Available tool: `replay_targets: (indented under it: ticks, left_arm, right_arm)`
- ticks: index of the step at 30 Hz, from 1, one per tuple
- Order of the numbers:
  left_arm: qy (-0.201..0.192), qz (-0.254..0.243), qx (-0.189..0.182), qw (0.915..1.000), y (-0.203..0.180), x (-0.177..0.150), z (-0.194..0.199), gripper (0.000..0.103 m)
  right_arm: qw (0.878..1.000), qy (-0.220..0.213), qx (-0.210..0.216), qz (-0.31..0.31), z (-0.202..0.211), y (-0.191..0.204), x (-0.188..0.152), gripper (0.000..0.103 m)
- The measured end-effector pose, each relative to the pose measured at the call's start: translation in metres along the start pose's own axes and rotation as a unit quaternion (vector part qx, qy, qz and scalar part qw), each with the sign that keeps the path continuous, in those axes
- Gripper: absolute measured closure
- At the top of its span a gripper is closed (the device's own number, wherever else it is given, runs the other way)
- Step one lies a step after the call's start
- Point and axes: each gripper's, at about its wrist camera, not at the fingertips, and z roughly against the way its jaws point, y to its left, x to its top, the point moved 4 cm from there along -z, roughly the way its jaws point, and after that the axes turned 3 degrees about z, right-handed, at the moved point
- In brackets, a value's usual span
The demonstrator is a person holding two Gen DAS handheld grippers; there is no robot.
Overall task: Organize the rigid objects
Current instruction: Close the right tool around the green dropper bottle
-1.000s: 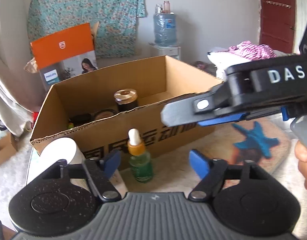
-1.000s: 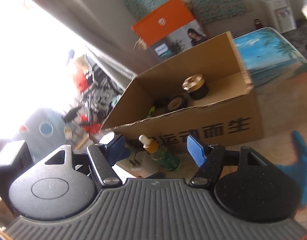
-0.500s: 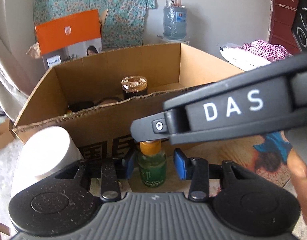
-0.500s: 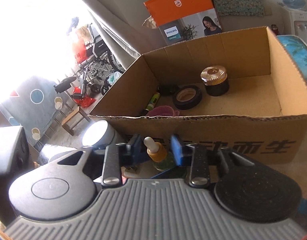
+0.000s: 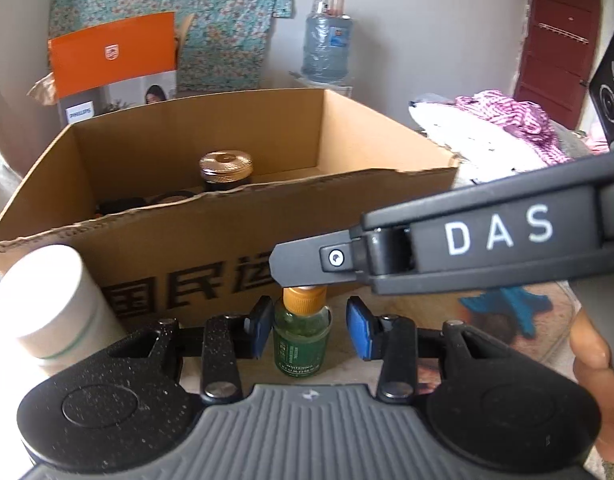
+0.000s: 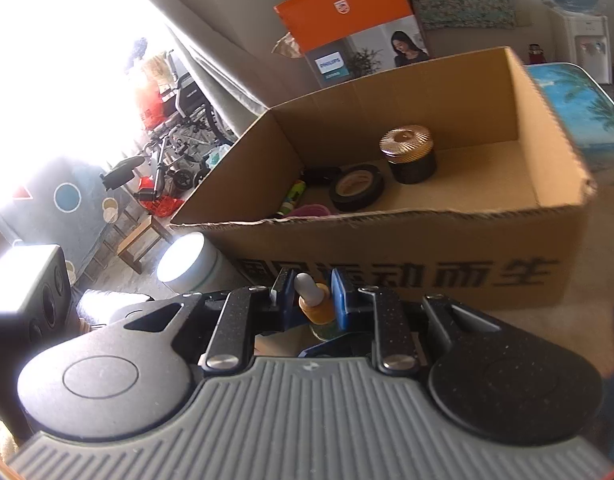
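Left wrist view: we see the dropper bottle (image 5: pixel 302 336) upright between the left gripper (image 5: pixel 309 330) pads, a gap either side, before the cardboard box (image 5: pixel 211 256); right wrist view: our right gripper (image 6: pixel 310 294), jaws just closing, pinches its cap from above.

Matt brown cardboard box (image 5: pixel 227 248) with rough torn rim; glossy green glass bottle (image 5: pixel 301 340); jar (image 6: pixel 409 156) with shiny ribbed metal-looking lid.

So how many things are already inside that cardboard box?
4 clearly: a gold-lidded jar mid-box, a tape roll beside it, a pink item and a green tube by the front wall. A dark object behind may be a fifth.
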Motion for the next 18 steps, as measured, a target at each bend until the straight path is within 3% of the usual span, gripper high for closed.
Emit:
replay_targets:
  ticks: [3, 7, 18]
  left_arm:
    - [-0.005, -0.018, 0.000, 0.9998, -0.011, -0.004, -0.001, 0.061]
    - [-0.008, -0.051, 0.027, 0.9983, -0.018, -0.010, -0.008, 0.061]
    - [0.003, -0.052, 0.038, 0.9979, -0.018, -0.015, -0.031, 0.069]
  right_arm:
    - [1.000, -0.003, -0.003, -0.007, 0.008, -0.007, -0.003, 0.084]
    - [1.000, -0.007, 0.001, -0.014, 0.012, -0.012, -0.005, 0.084]
    - [0.999, -0.005, 0.019, -0.030, 0.012, -0.019, -0.005, 0.083]
